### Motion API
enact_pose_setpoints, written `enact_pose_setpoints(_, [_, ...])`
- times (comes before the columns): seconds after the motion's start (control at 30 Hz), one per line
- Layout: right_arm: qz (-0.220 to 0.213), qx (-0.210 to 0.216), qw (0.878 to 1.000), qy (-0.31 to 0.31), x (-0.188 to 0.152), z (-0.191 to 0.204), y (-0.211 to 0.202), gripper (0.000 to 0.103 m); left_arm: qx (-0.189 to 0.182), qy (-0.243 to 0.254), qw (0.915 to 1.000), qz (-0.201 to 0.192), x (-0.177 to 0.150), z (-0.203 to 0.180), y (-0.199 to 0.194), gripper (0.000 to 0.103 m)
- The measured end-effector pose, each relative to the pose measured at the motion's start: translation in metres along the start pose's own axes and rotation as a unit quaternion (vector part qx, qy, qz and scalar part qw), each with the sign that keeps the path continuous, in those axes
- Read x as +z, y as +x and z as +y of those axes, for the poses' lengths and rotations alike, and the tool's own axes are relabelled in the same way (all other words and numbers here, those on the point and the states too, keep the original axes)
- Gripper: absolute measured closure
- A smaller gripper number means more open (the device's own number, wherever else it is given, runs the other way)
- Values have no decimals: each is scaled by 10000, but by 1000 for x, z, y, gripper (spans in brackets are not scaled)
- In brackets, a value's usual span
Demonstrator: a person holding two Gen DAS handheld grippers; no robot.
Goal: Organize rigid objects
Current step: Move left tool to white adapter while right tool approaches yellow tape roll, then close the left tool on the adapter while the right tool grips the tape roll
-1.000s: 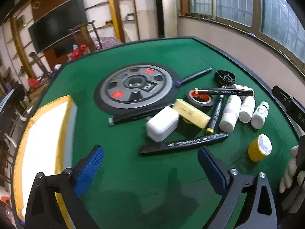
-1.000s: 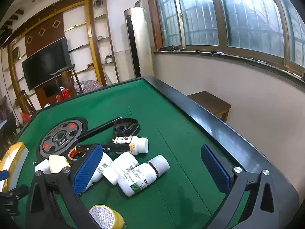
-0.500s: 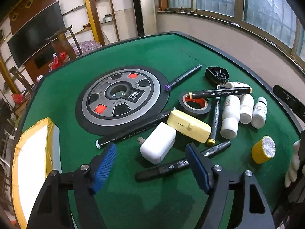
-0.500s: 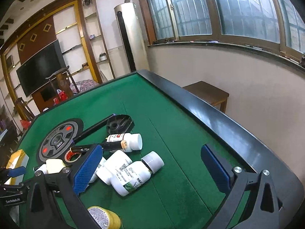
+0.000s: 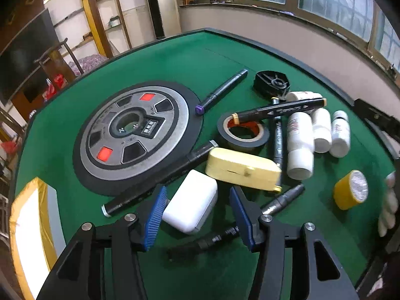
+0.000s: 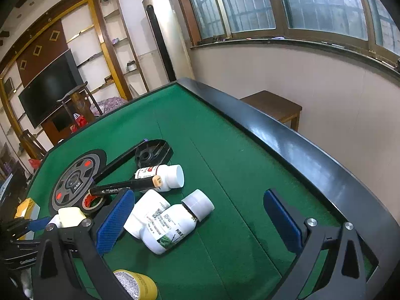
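My left gripper [image 5: 197,215] is open, its blue pads on either side of a white charger block [image 5: 191,201] on the green table, not touching it. A pale yellow case [image 5: 241,168] lies just beyond, next to black markers [image 5: 280,111], a black tape roll [image 5: 242,132] and white bottles [image 5: 300,140]. A yellow-capped jar [image 5: 350,192] stands at the right. My right gripper [image 6: 197,221] is open and empty, hovering over white bottles [image 6: 167,225] at the table's right side.
A grey weight plate [image 5: 136,132] lies left of the clutter. A black plastic hub [image 5: 272,83] sits behind the bottles. A yellow-edged white tray [image 5: 27,222] stands at the left edge. The table has a black raised rim [image 6: 300,150].
My left gripper has moved forward and down and narrowed, so its pads now flank the white charger block. My right gripper has barely shifted.
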State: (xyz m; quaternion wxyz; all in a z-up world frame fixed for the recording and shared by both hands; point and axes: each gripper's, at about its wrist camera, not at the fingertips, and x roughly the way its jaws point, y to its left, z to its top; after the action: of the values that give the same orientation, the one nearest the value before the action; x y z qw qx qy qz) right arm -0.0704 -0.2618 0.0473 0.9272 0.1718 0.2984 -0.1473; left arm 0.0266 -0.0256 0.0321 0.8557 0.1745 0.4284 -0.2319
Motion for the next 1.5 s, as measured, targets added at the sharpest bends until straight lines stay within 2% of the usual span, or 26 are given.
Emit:
enact_pose_setpoints(0.07, [3, 21, 10000, 4, 0, 0, 0, 0, 76, -25, 10000, -22, 1, 0, 2, 47])
enact_pose_setpoints(0.13, [27, 35, 10000, 7, 0, 0, 1, 0, 161, -89, 9998, -71, 0, 2, 2, 57])
enact_pose_setpoints(0.17, [35, 39, 10000, 14, 0, 0, 1, 0, 119, -139, 9998, -66, 0, 3, 2, 59])
enact_pose_setpoints(0.27, [46, 37, 10000, 26, 0, 0, 2, 0, -12, -323, 9994, -125, -2, 7, -6, 78])
enact_pose_setpoints(0.47, [66, -48, 9999, 59, -2, 1, 3, 0, -126, -552, 9982, -212, -15, 8, -22, 78])
enact_pose_setpoints(0.73, [129, -103, 9998, 93, -2, -1, 5, 0, -276, -995, 9920, -731, -43, 12, -82, 78])
enact_pose_setpoints(0.83, [289, 172, 9994, 80, -2, 0, 8, 0, -325, -1169, 9887, -877, -57, 14, -103, 78])
enact_pose_setpoints(0.93, [814, 1005, 9913, -252, -4, 10, 6, 0, -266, -1253, 9871, -965, -69, 17, -121, 78])
enact_pose_setpoints(1.07, [1137, 1208, 9793, -1155, -22, 38, -21, 0, -158, -1340, 9852, -1056, -84, 26, -138, 78])
enact_pose_setpoints(1.1, [1109, 1127, 9778, -1378, -26, 45, -27, 2, -162, -1398, 9841, -1081, -88, 29, -140, 78])
enact_pose_setpoints(1.17, [1093, 921, 9709, -1920, -39, 63, -34, 11, -164, -1510, 9821, -1116, -92, 33, -143, 78])
enact_pose_setpoints(1.23, [1190, 736, 9660, -2174, -47, 73, -33, 33, -186, -1624, 9799, -1139, -96, 38, -146, 78])
enact_pose_setpoints(1.27, [1306, 692, 9626, -2270, -52, 76, -29, 39, -203, -1676, 9788, -1157, -98, 41, -149, 78])
enact_pose_setpoints(1.3, [1422, 649, 9601, -2318, -56, 78, -24, 49, -224, -1738, 9775, -1174, -100, 44, -152, 78])
enact_pose_setpoints(1.43, [1610, 690, 9570, -2311, -59, 78, -11, 64, -182, -1864, 9743, -1253, -108, 54, -163, 78])
enact_pose_setpoints(1.5, [1636, 636, 9563, -2340, -60, 79, -12, 64, -154, -1943, 9722, -1298, -112, 59, -167, 78])
